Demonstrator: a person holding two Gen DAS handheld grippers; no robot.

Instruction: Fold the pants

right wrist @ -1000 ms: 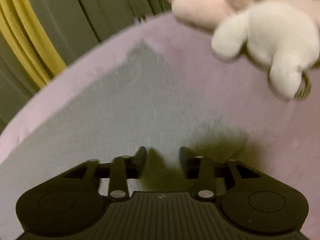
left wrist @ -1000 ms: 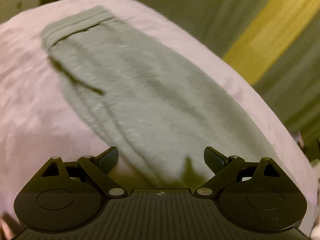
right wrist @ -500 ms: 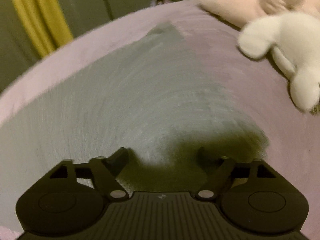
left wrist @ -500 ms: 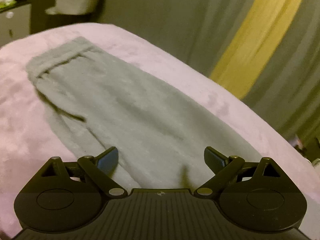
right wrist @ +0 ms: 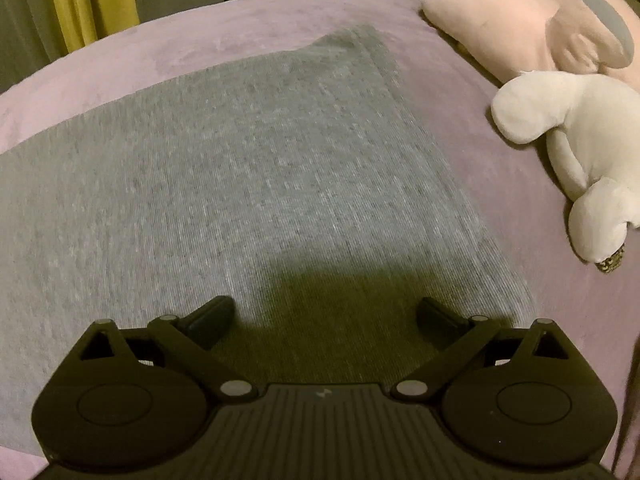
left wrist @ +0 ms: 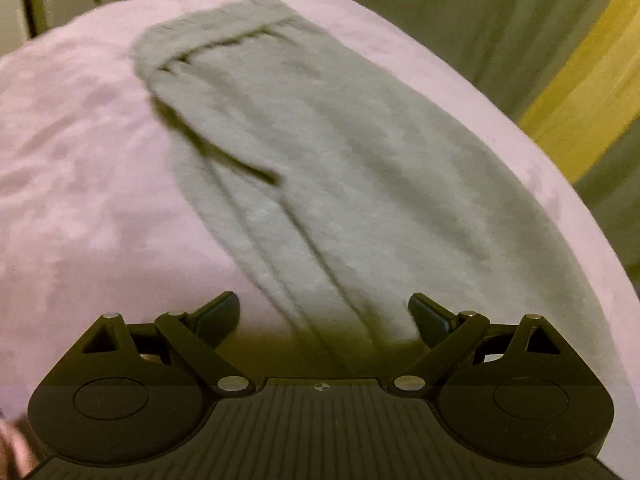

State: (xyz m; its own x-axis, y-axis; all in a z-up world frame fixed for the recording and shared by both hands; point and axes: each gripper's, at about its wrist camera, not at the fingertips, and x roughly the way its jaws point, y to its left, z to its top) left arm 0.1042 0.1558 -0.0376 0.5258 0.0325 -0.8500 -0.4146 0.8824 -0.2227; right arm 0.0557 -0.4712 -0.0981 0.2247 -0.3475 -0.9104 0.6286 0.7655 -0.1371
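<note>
Readable text: none | labels, brands, numbers, signs: none legible in left or right wrist view

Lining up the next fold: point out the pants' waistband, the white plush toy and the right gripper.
pants (left wrist: 224, 40): left wrist view, on the gathered waistband.
white plush toy (right wrist: 568, 120): right wrist view, on its body.
right gripper (right wrist: 325, 316): right wrist view, between its opening fingertips.

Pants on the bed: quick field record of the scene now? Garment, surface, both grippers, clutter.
garment: grey pants, laid flat lengthwise
surface: pink bedspread
left gripper: open, over the pants, nothing between the jaws
right gripper: jaws opening, over the pants, nothing held
clutter: white plush toy and pink plush toy, beside the pants, apart from them
</note>
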